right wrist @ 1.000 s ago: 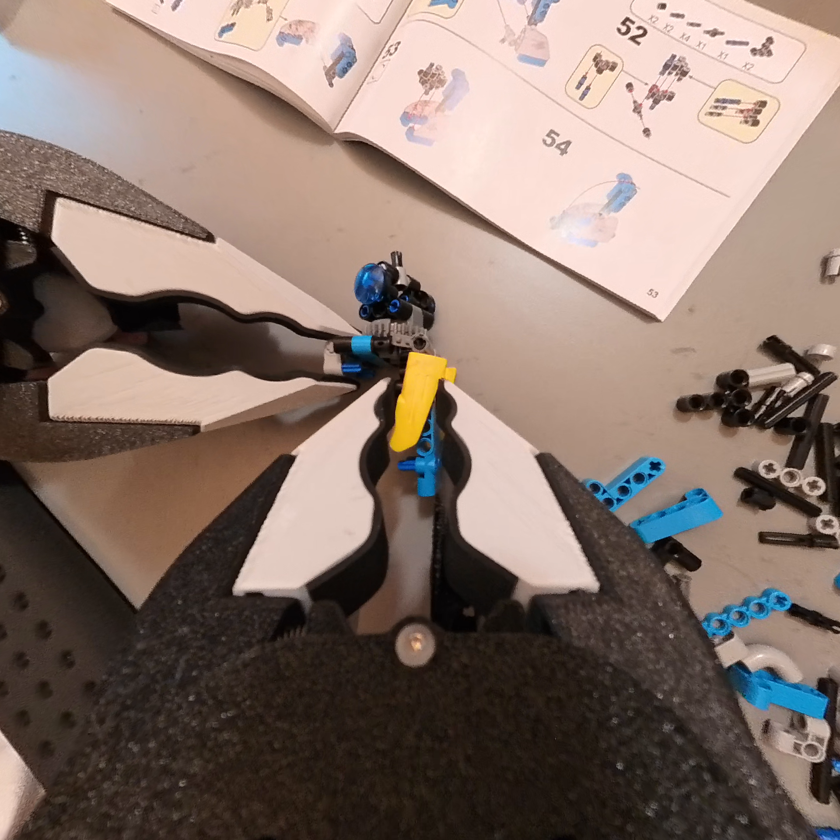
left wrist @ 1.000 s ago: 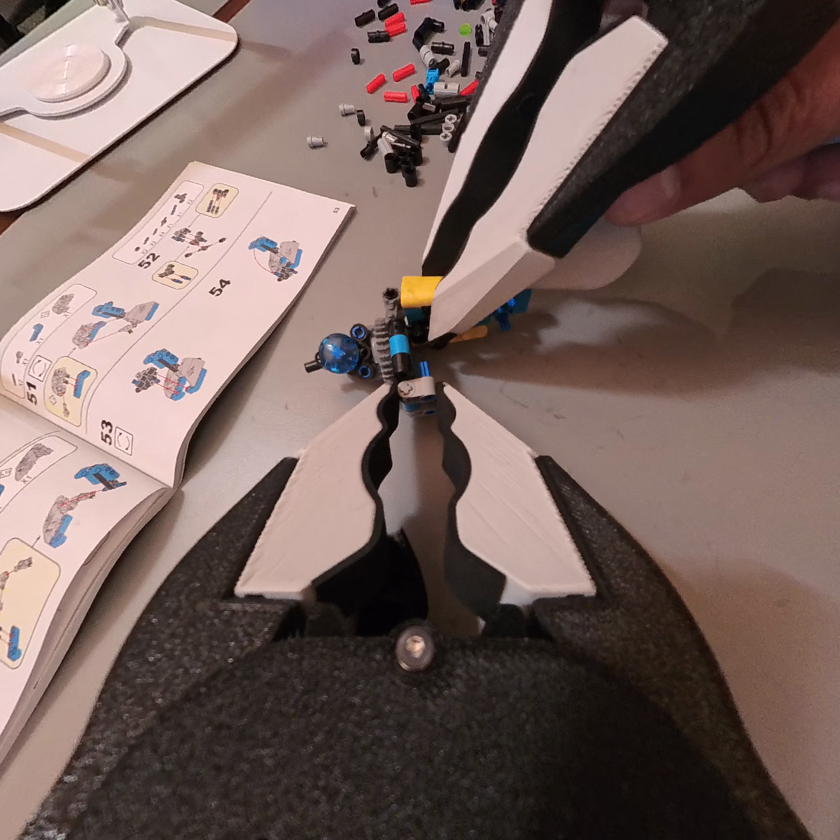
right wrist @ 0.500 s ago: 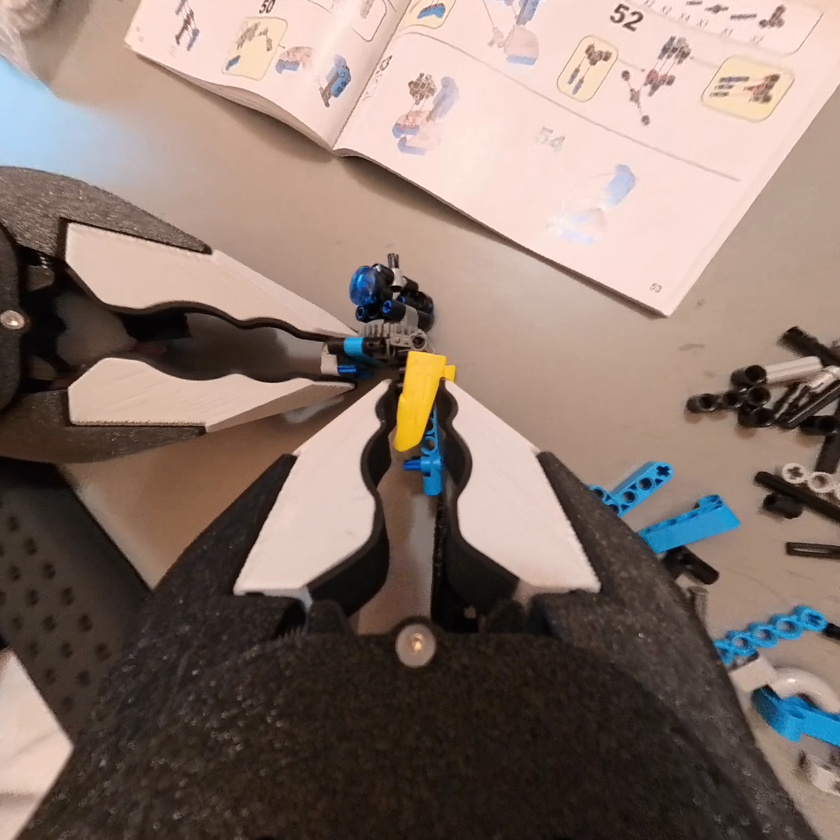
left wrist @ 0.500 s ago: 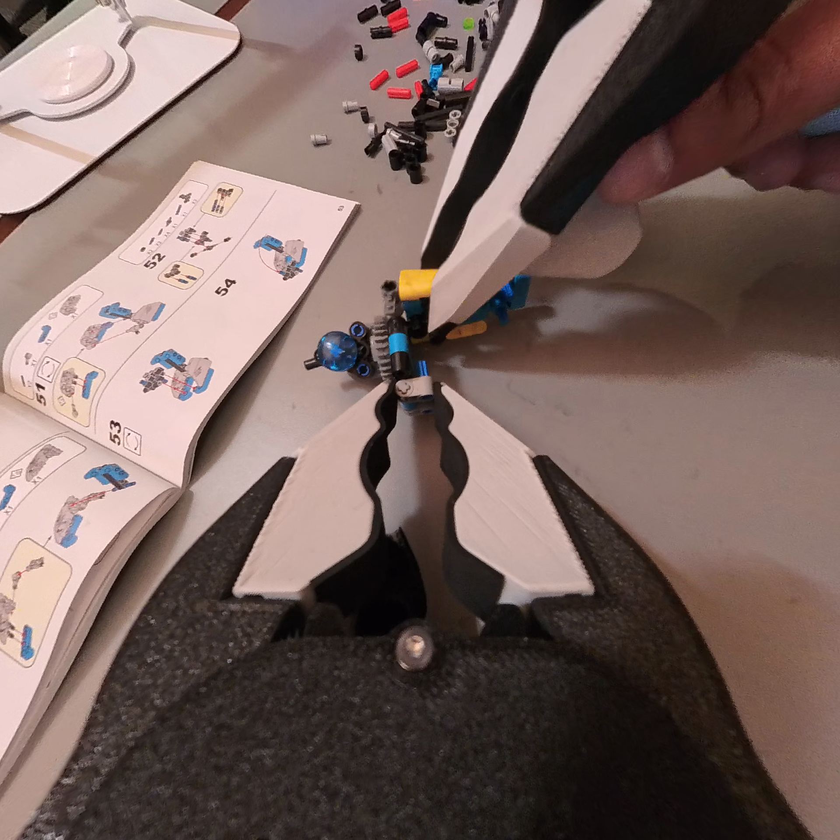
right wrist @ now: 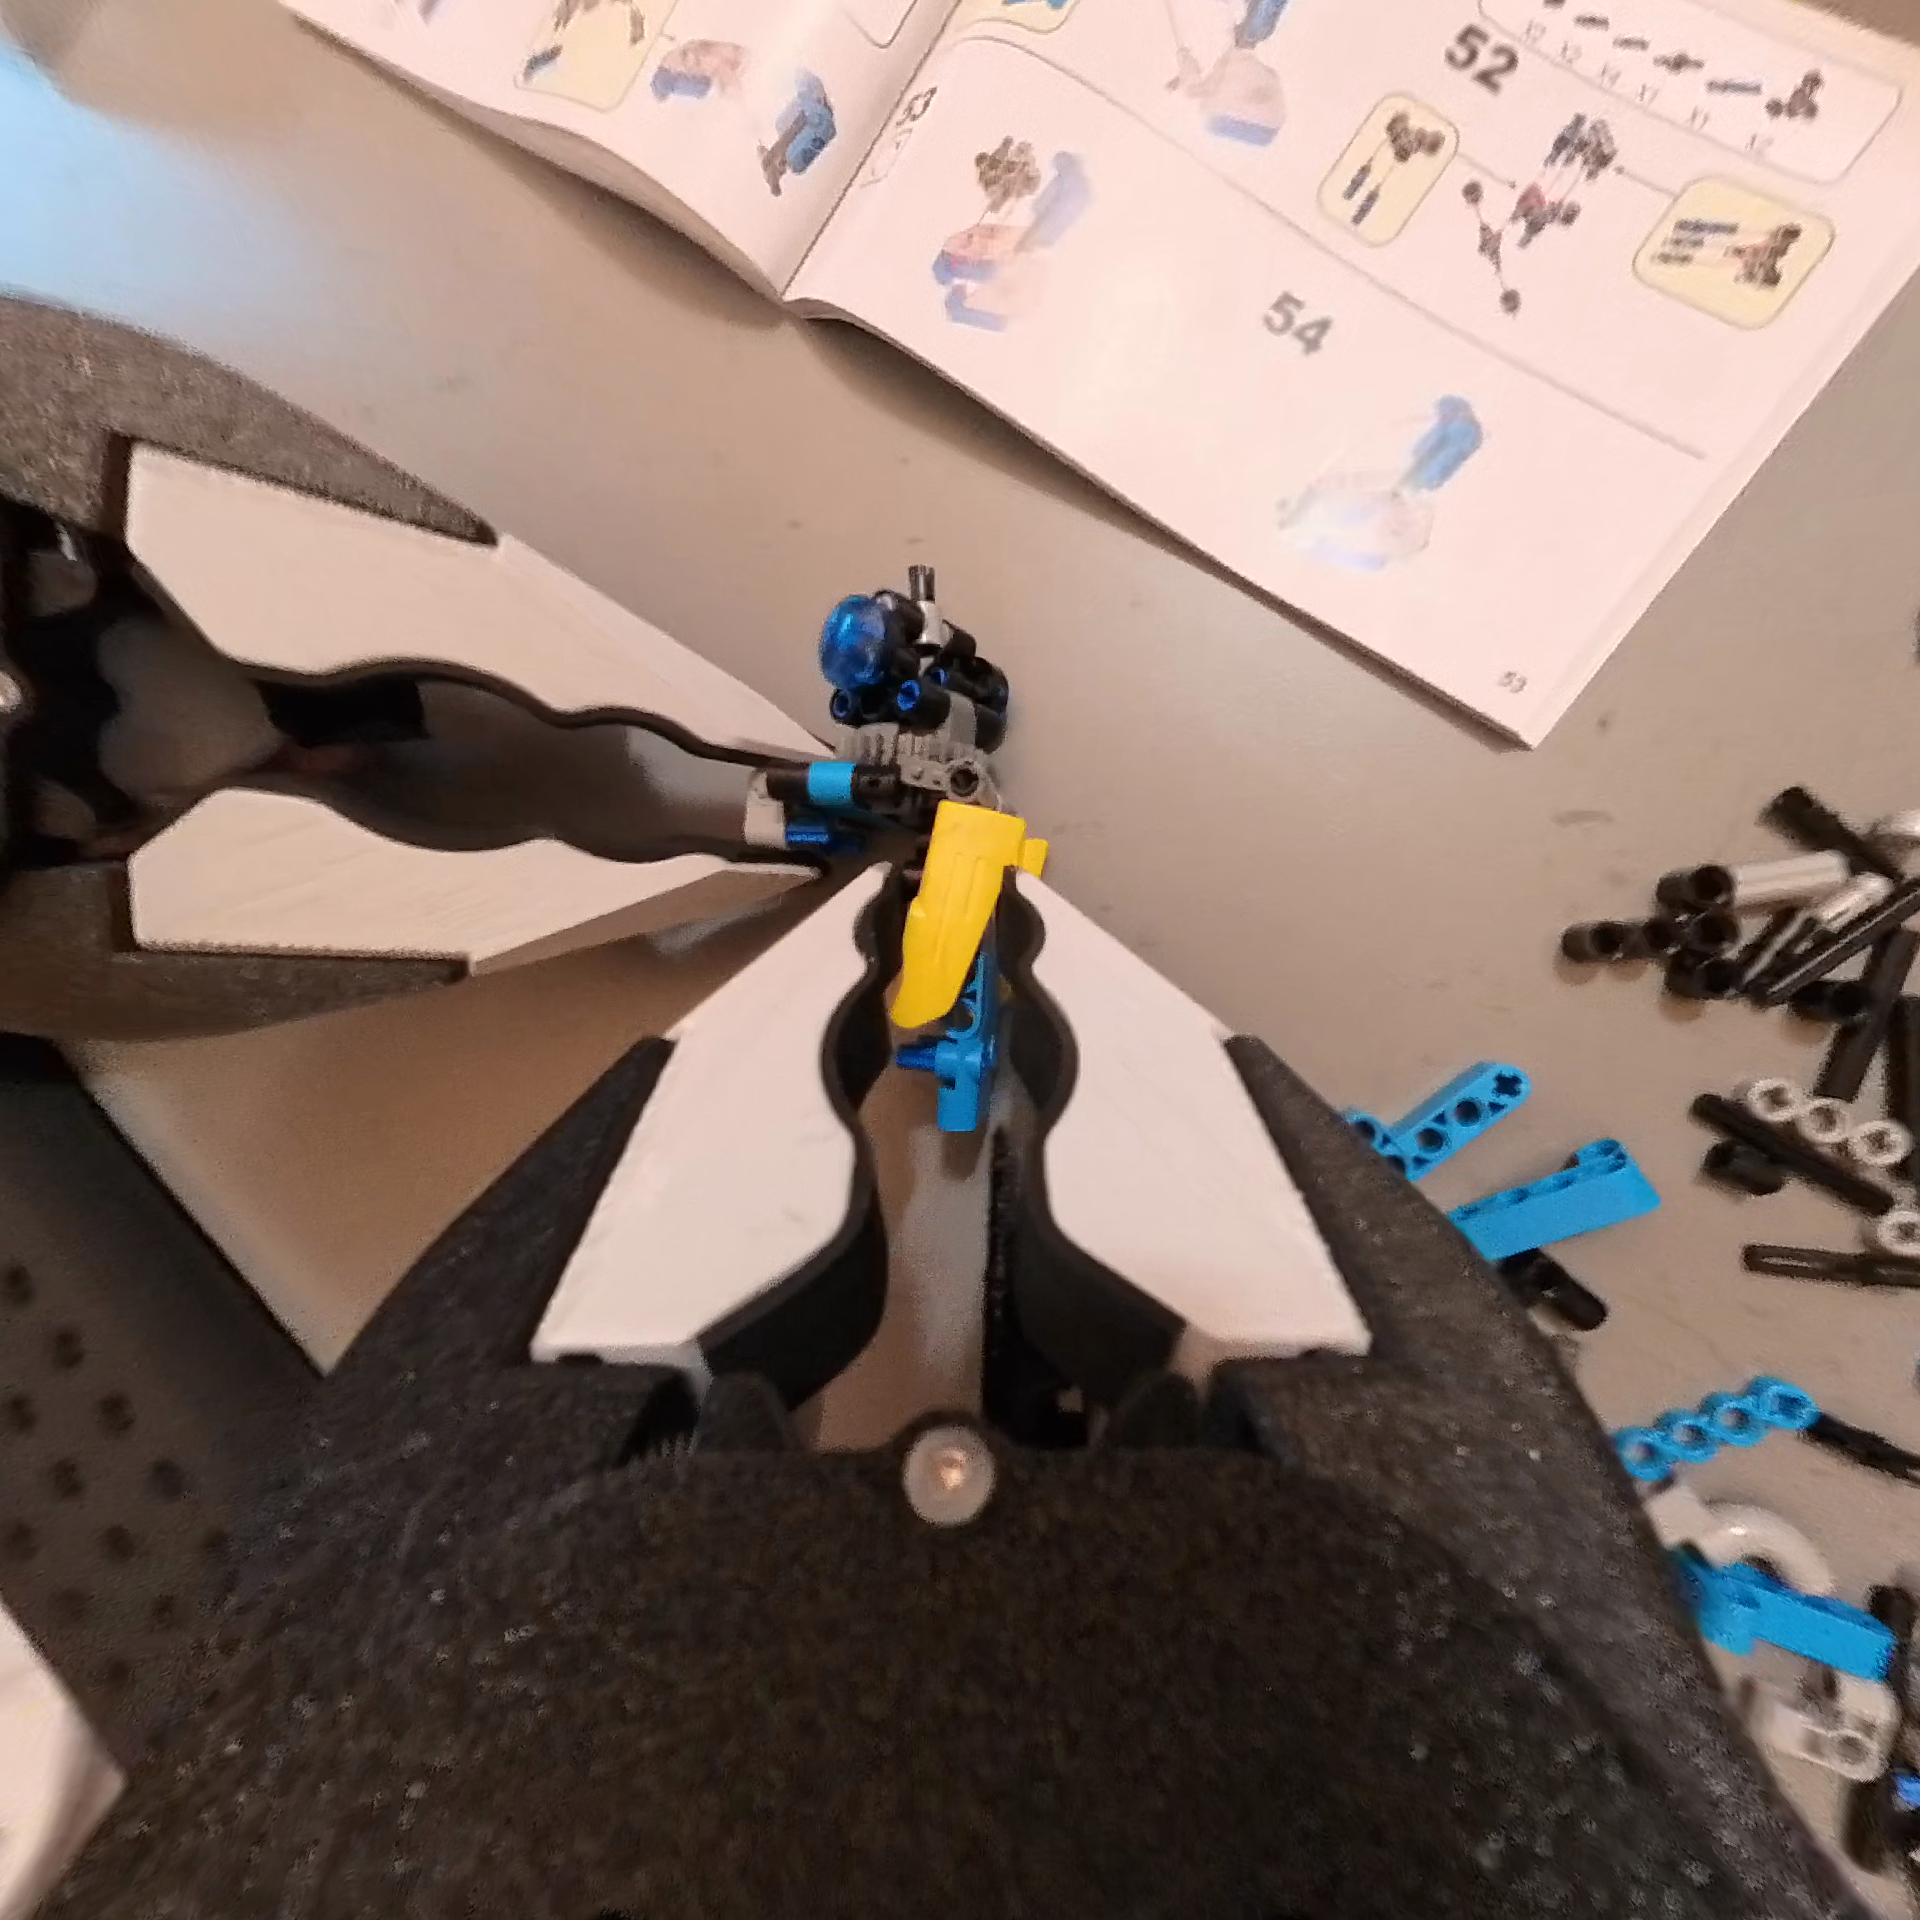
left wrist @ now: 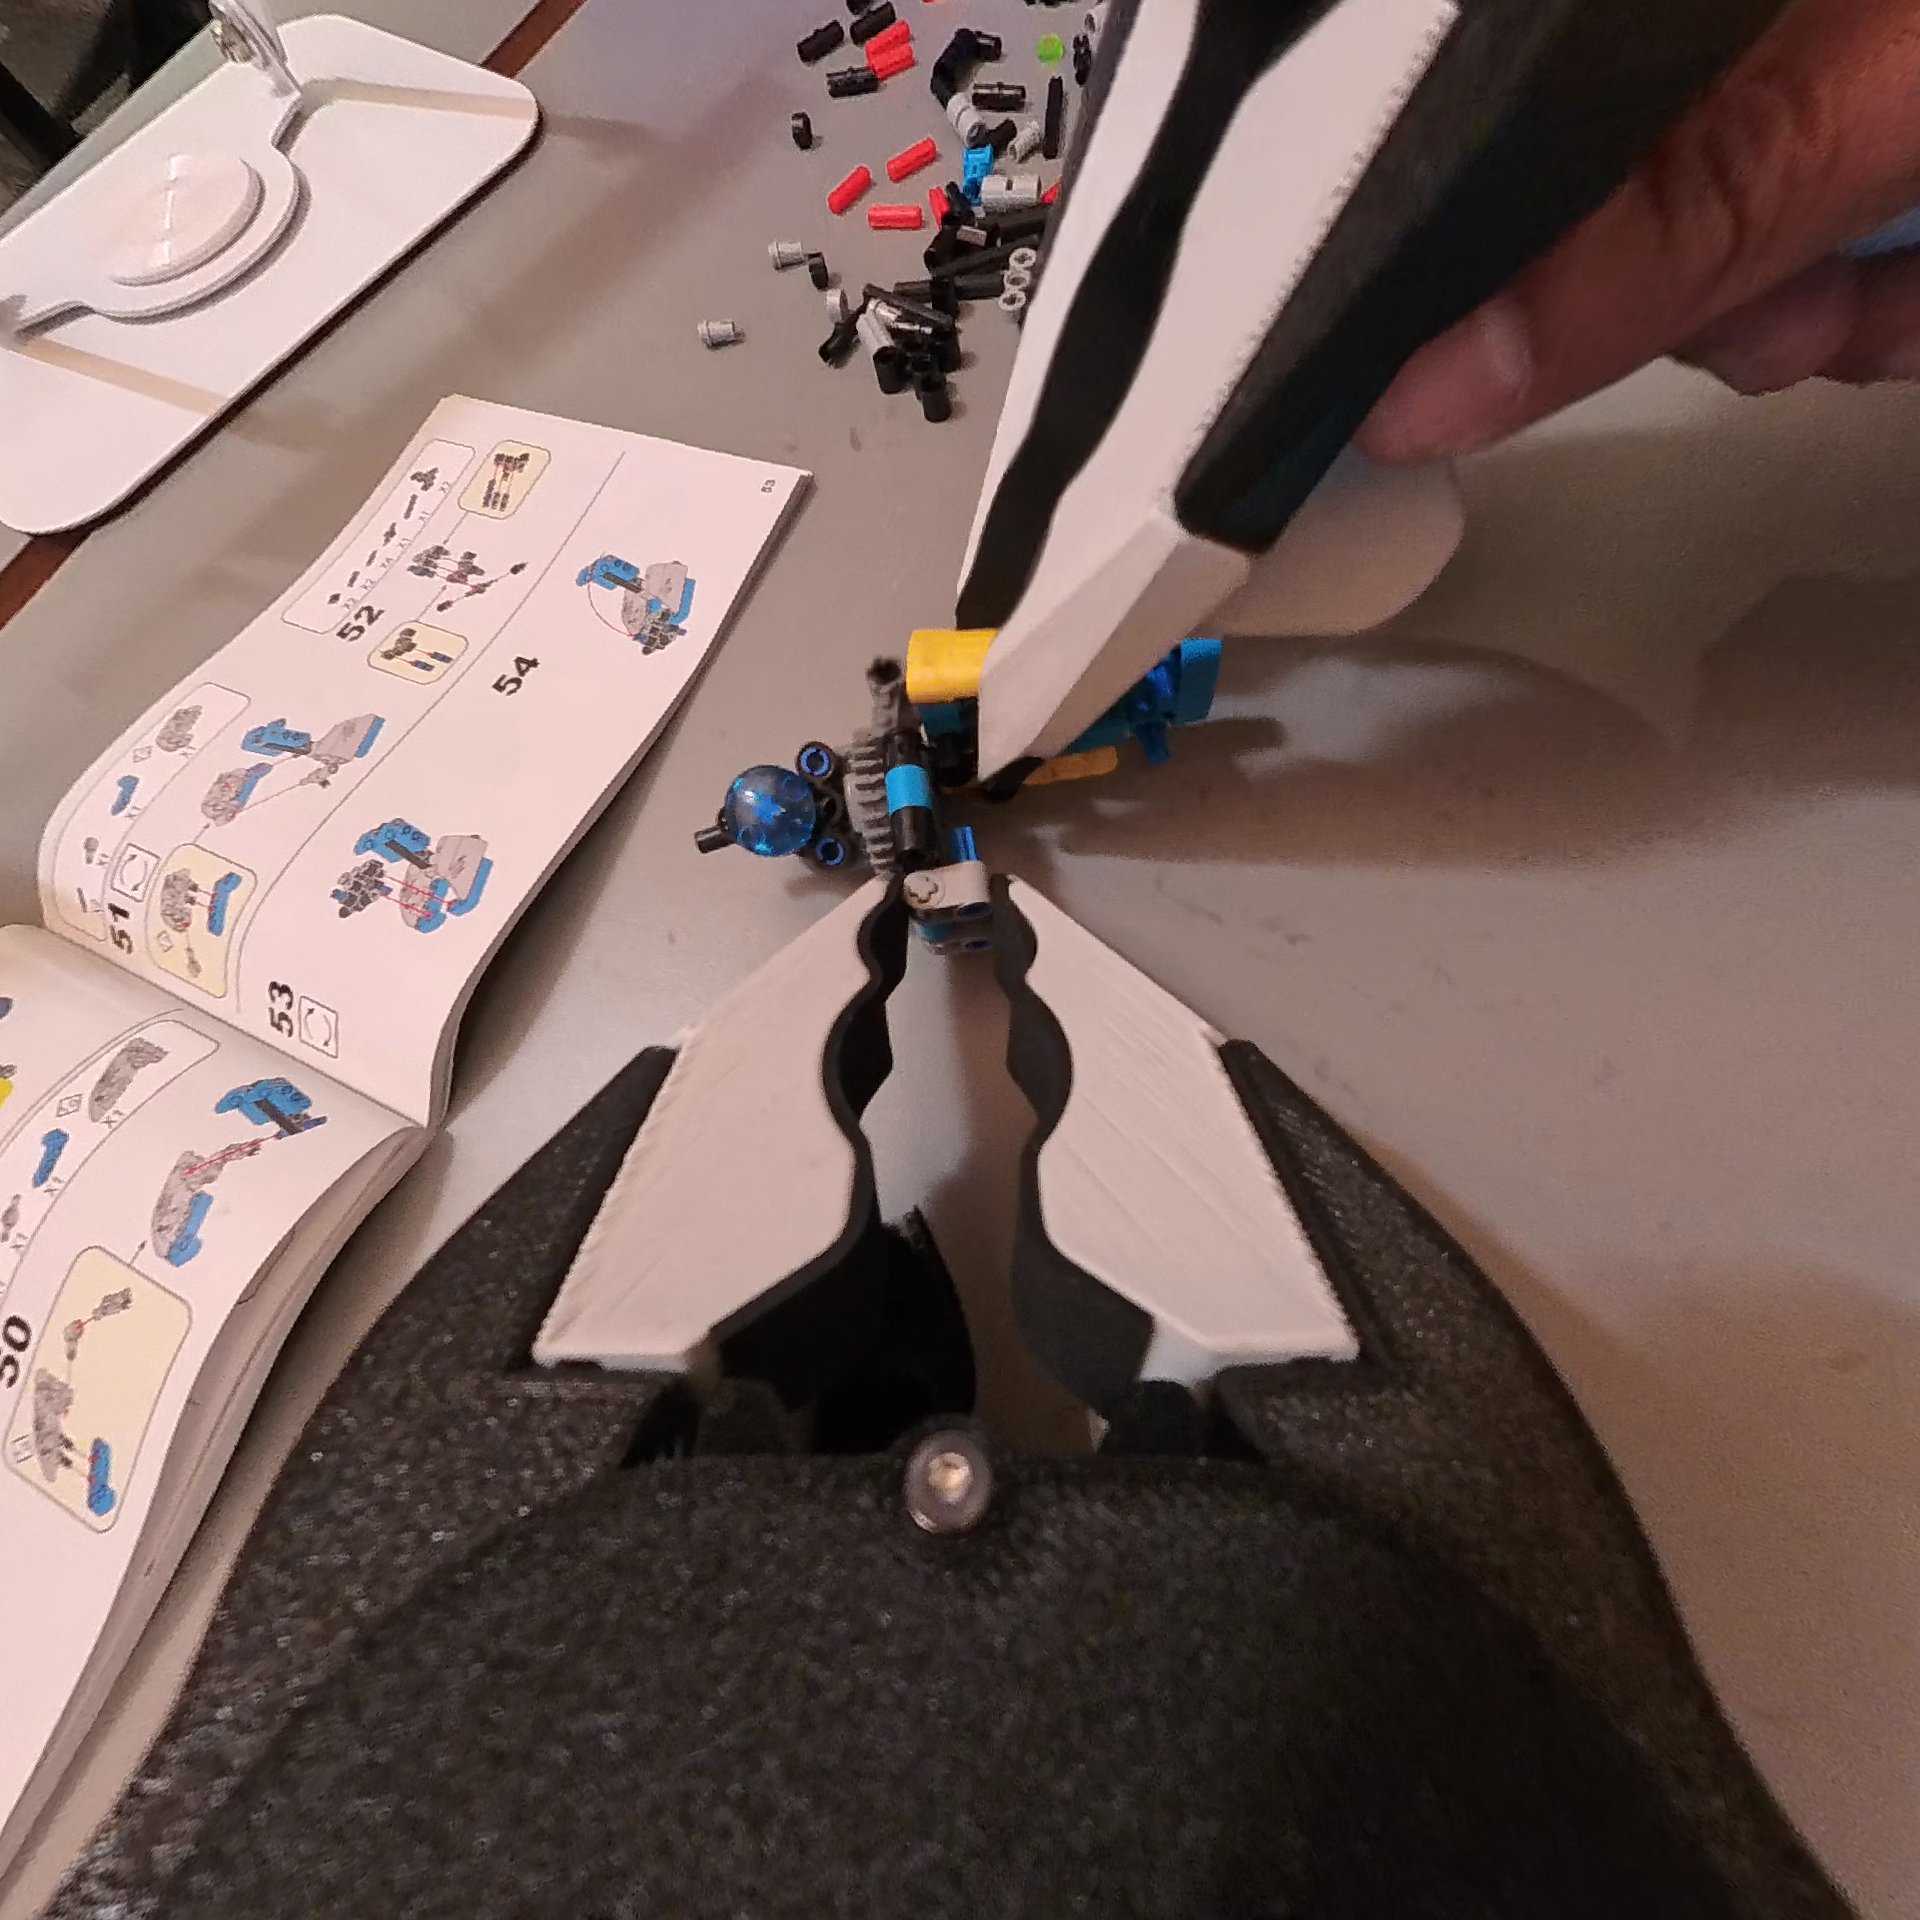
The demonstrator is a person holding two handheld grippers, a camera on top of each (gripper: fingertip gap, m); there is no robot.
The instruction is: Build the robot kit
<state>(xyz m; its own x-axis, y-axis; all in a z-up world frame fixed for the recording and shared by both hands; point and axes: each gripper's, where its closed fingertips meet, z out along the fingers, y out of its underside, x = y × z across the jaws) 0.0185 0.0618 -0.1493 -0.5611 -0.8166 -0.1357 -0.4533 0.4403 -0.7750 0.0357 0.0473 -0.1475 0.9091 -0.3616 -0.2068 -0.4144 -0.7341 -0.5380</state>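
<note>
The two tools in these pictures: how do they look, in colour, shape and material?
Both tools look alike. The left tool has a rough, black, foam-like body that widens toward the camera, with two flat white fingers tapering to narrow tips. Wavy black pads line their inner edges, and a small silvery screw head sits at the base between them. The right tool is built the same. No cables or markings show.

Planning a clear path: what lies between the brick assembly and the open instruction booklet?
Bare grey table separates the brick assembly from the instruction booklet, per the left wrist view.
</note>
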